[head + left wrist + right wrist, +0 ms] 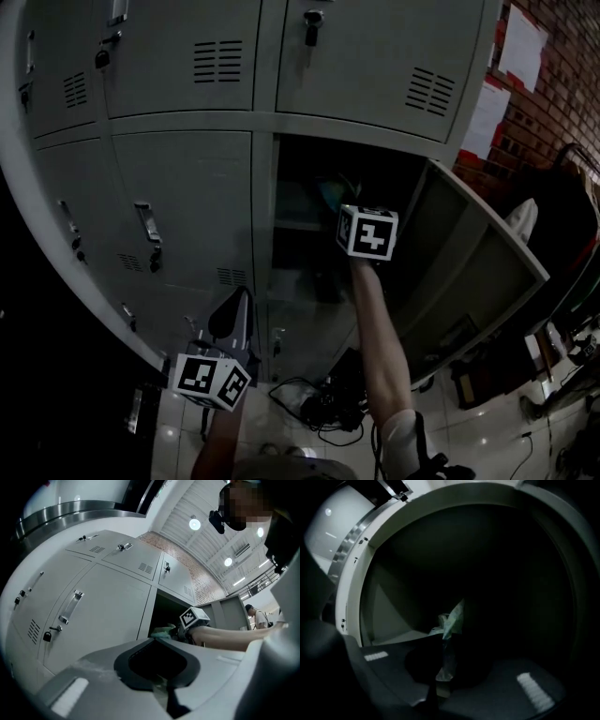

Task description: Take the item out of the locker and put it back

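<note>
Inside the open locker [263, 216], the right gripper [440, 677] is pinching the lower end of a thin greenish packet [452, 620], its jaws pressed onto it. The packet is standing nearly upright, its long axis running up from the pinch and deeper into the dark compartment. The left gripper [161, 688] is hanging outside and below the locker's opening, well apart from the packet, with its jaws pressed together and apparently empty. The right hand is therefore looking the one to draw it straight out past the locker's swung-open door [469, 253].
</note>
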